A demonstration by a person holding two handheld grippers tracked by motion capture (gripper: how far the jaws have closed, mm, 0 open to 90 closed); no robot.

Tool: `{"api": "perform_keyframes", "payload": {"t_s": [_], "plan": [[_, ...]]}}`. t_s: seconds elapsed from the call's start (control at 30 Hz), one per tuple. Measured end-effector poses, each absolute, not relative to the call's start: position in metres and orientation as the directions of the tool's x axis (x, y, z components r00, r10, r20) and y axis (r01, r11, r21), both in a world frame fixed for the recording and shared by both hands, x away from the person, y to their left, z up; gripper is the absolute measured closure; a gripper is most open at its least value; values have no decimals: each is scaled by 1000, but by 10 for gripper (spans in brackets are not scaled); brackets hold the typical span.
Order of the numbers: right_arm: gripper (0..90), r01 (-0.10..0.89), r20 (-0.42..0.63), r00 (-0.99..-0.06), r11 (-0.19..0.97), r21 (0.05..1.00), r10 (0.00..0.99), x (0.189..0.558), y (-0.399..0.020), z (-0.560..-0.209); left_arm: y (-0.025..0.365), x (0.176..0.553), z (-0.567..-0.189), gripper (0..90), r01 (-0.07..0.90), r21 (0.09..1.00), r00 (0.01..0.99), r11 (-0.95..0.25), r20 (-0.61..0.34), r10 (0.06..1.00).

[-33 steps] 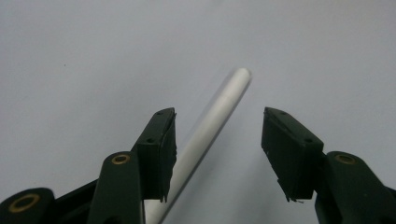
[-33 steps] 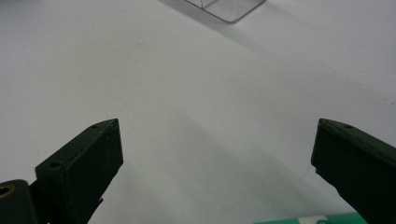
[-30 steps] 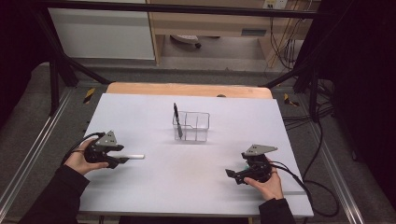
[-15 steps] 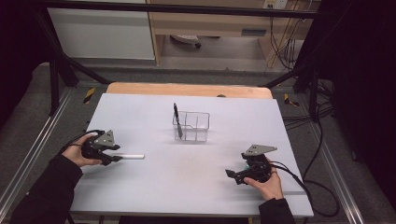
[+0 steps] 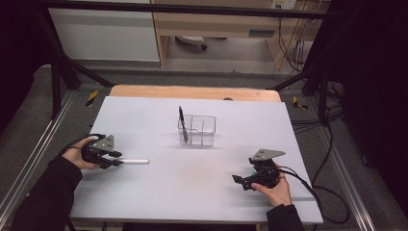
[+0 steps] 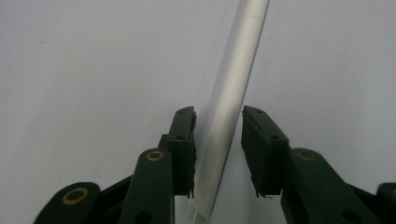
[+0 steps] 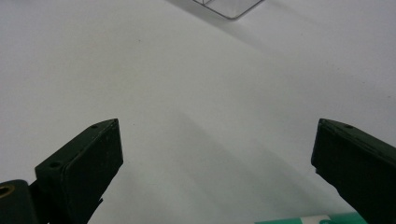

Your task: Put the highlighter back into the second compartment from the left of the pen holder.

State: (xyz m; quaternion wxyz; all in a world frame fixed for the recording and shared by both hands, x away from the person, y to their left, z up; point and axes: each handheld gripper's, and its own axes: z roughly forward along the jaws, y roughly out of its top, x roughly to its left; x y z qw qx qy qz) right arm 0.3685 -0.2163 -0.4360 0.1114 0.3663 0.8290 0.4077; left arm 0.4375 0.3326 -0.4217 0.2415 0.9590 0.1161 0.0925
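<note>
Where the left gripper (image 5: pixel 111 159) rested near the left edge of the table (image 5: pixel 202 202), a white pen (image 5: pixel 133 161) lay flat on the surface, its long axis running across the table toward the right edge, with the free end pointing that way. Seen in the left gripper view, the pen (image 6: pixel 229 107) ran up from between the two black pads and away, leaning slightly right. Those jaws had just been closing with the pen between them: one pad (image 6: pixel 184 149) looked to touch the barrel, while a thin strip of table still showed before the other, so no firm clench was made yet. Its near end was cut off at the bottom edge and its far end at the top. The barrel was plain, smooth and matte white, with a faint seam near each end.

The right gripper (image 5: pixel 243 179) sat at the table's right front, jaws spread wide and holding nothing. A clear bin (image 5: pixel 198 130) stood mid-table, well apart, with a dark pen (image 5: pixel 182 124) upright in it.
</note>
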Motion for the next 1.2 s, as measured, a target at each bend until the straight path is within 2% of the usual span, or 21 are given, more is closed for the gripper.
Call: {"api": "perform_keyframes", "payload": {"t_s": [0.4, 0.87, 1.2], "plan": [[23, 525, 121, -705, 400, 751, 699, 368, -215, -437, 337, 442, -427, 744, 125, 502, 974, -856, 103, 203], [24, 526, 120, -706, 403, 749, 698, 368, -215, -437, 336, 441, -428, 777, 44, 486, 983, -873, 134, 124], [24, 516, 116, -709, 401, 757, 695, 368, -215, -436, 333, 434, -415, 779, 40, 520, 980, -853, 147, 136]]}}
